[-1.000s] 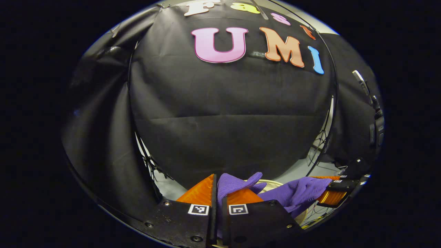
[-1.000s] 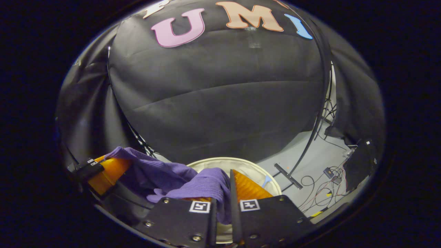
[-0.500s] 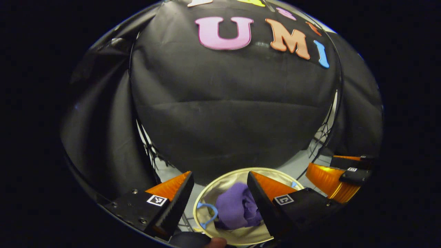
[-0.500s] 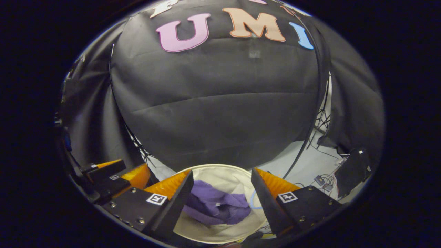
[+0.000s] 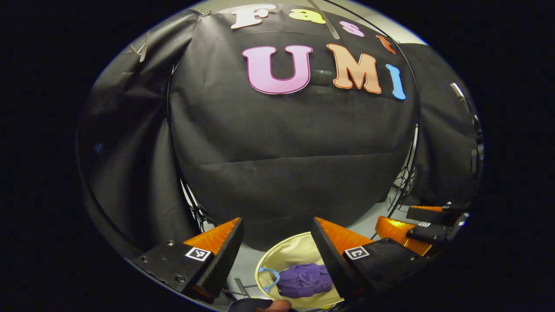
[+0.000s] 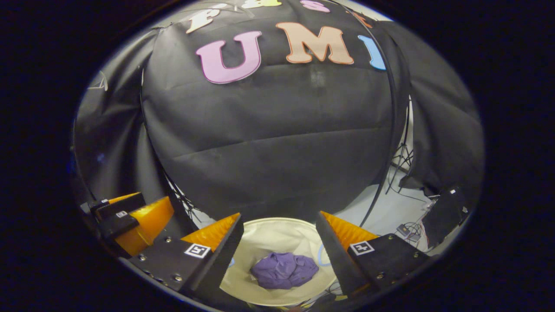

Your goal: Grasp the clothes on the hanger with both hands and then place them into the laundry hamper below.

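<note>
Round cream fabric laundry hamper [image 6: 243, 286] sits below both grippers. Left gripper [image 5: 277, 229] and right gripper [image 6: 277, 223] hang above it, jaws wide, empty. Crumpled purple garment [image 6: 284, 271] lies inside; left gripper view adds a blue handle loop [image 5: 269, 277].

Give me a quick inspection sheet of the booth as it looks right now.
Surface: pale floor beneath both grippers.
Job's things: purple garment lies crumpled inside the cream laundry hamper, touching neither gripper.
Clutter: black box on the floor at right.
Grippers: left gripper open above the hamper; right gripper open above the hamper.
Cables: loose wires on the floor beside the box.
Surroundings: black cloth wall behind; blue handle loop on the hamper's rim.
</note>
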A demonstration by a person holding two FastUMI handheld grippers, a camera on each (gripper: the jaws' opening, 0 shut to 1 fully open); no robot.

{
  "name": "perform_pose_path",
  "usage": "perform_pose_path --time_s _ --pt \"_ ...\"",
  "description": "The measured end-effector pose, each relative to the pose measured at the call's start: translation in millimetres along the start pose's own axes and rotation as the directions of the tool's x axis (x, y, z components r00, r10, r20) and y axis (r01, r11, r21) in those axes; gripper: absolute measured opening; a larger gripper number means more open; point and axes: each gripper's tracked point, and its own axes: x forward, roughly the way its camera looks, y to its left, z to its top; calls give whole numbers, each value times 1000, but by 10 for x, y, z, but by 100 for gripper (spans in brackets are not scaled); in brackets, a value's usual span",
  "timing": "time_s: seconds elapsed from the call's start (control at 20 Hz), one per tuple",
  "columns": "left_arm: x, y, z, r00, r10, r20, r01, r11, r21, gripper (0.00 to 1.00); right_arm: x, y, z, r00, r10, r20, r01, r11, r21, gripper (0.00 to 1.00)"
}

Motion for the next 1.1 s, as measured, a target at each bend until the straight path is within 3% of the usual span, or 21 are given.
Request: perform_pose_path --time_s 0.25,0.45,0.75,0.8,1.1 --pt "-214 26 243 1000 -6 23 6 1000 -20 98 -328 -1 507 993 7 120 -7 1000 3 100" --pt "-421 76 566 998 8 56 -6 999 -35 98 -711 -70 953 973 -12 230 13 1000 -2 96" --pt "-799 131 1080 994 30 102 -26 999 -34 99 -1150 -61 1421 944 -10 329 14 1000 -10 100" --pt "-856 133 1175 992 31 119 -28 999 -27 98 -1170 -28 1465 942 0 334 5 1000 -15 96" --pt "-1127 178 1763 976 45 213 -41 999 -21 99 -1406 275 1889 929 80 361 -66 996 -53 100"
